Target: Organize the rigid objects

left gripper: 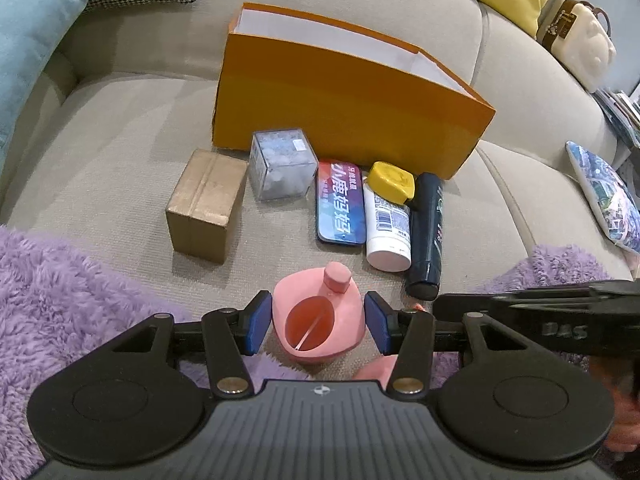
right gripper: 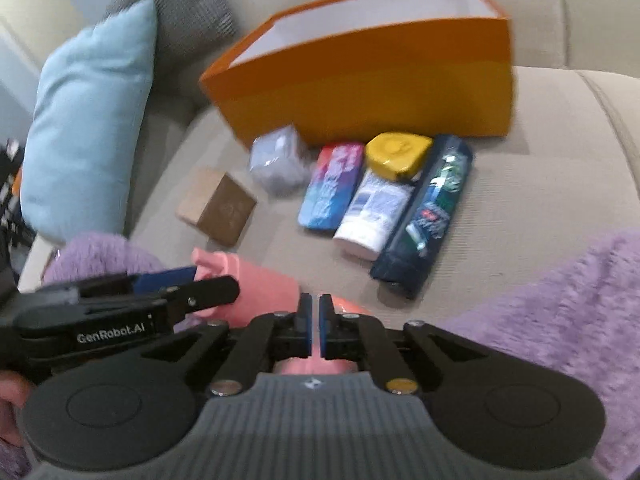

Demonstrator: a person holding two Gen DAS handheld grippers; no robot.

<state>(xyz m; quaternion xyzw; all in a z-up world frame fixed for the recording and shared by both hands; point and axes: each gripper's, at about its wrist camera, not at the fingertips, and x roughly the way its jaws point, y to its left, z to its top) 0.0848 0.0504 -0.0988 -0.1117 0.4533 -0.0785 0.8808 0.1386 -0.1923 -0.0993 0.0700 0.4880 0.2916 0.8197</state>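
While the left gripper clamps the pink bottle between its jaws, the right gripper jaws pinch a thin pink piece beside it

A: What stands ahead of the left hand-held gripper?
B: A row of small items against the orange box; bare sofa cushion lies open ahead-left
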